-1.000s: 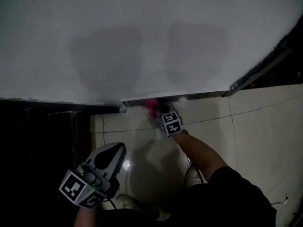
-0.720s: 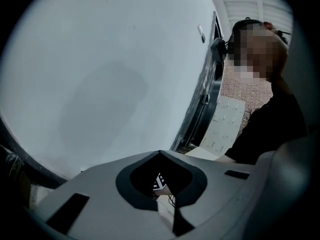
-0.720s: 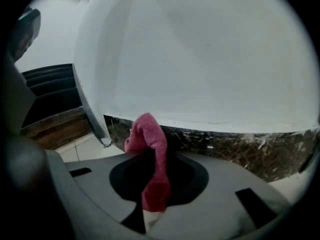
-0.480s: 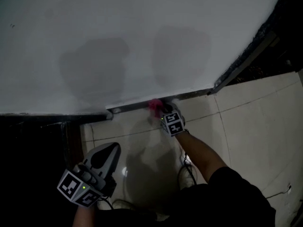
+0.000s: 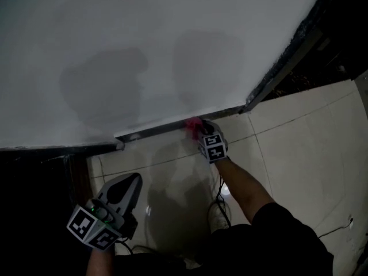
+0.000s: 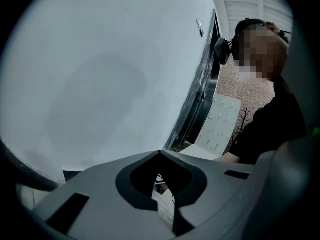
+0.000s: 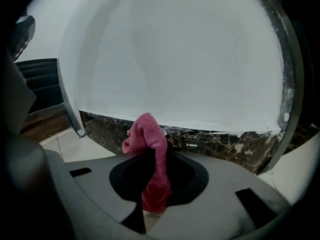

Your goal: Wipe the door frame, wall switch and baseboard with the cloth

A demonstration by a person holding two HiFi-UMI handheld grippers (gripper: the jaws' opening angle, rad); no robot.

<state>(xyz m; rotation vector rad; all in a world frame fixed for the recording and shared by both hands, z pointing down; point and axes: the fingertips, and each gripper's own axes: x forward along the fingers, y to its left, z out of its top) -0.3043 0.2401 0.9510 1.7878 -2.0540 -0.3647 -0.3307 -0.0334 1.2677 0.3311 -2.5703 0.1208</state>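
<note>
The right gripper [image 5: 200,130] is pinching the cloth [image 5: 192,123]. In the right gripper view its jaws are closed on a pink fold of the cloth [image 7: 150,149], and the loose end stands up out of the right gripper [image 7: 154,184] toward the baseboard [image 7: 220,141].

**Position relative to the baseboard**
- In the head view, the baseboard [image 5: 155,130] is a dark strip where the wall [image 5: 144,50] meets the floor [image 5: 287,131].
- The cloth is at the baseboard, toward its right-hand part. The right gripper is on the floor side of the baseboard, just behind the cloth.
- Whether the cloth is pressing on the baseboard cannot be confirmed. In both views it overlaps the baseboard's face.

**Governing relation**
- The baseboard lies straight ahead of the right jaws.
- Its long axis runs crosswise to them, left to right across the right gripper view.
- More of the baseboard shows to the left of the cloth than to the right.
- The right end of the baseboard stops at a dark metal frame strip [image 5: 282,62].
- The next stroke therefore probably runs sideways along the baseboard, with the jaws kept square to it.

**Other hand**
- The left gripper [image 5: 127,187] is well back from the baseboard, over the floor beyond the baseboard's left end.
- The jaws of the left gripper [image 6: 162,184] are pressed together with nothing between them.
- The right hand is the nearer of the two and appears to be the working one.
</note>
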